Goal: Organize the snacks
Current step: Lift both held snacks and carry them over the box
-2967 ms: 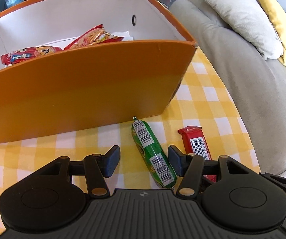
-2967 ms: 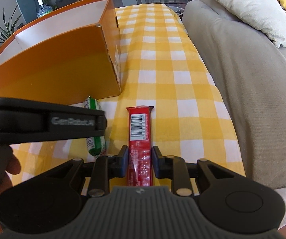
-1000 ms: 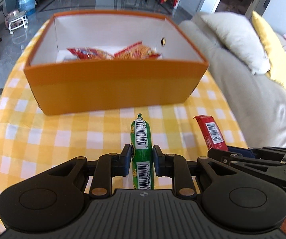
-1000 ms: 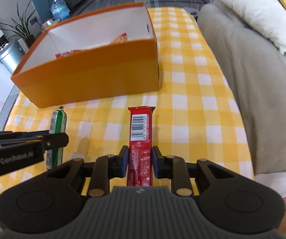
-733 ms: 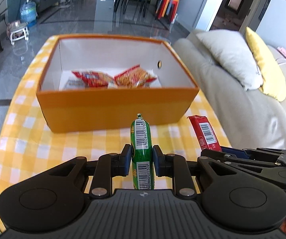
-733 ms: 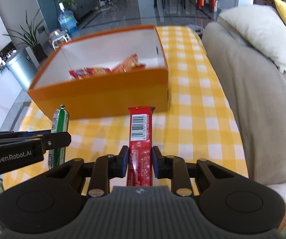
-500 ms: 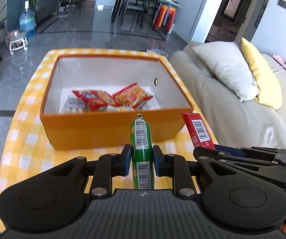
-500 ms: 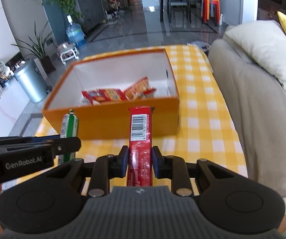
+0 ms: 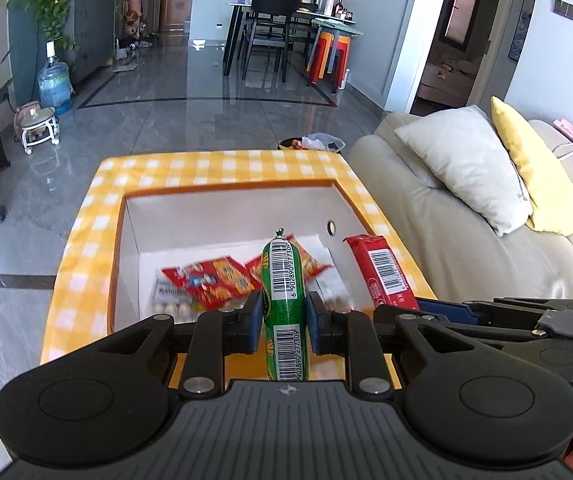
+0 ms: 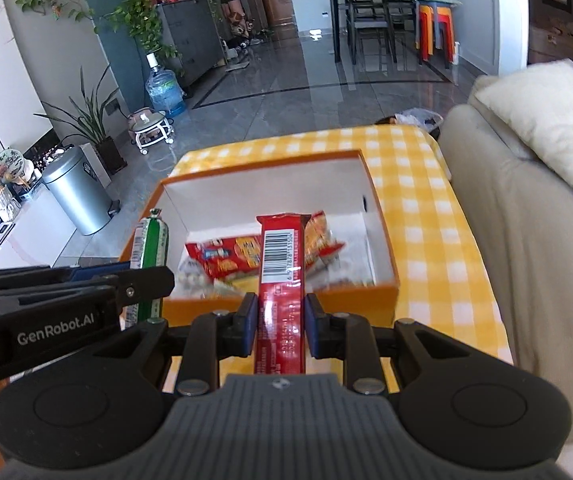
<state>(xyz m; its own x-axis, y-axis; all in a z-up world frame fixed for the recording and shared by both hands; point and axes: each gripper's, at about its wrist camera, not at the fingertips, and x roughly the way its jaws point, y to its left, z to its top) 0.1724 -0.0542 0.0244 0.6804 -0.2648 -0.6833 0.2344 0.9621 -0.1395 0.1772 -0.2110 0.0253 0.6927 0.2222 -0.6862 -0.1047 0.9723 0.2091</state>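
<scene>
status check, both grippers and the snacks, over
Left gripper shut on green sausage stick. Right gripper shut on red wafer bar. Both raised at the near side of the orange box, snack packets inside. Nothing in the way.

On the side of your left tool (image 10: 148, 280), seen from the right wrist, you can read "GenRobot.AI" in white. The green sausage stick (image 9: 284, 304) carries barcodes reading roughly "6 902890 277309". The red snack bar (image 10: 280, 276) shows a barcode whose digits are too blurred to read.
</scene>
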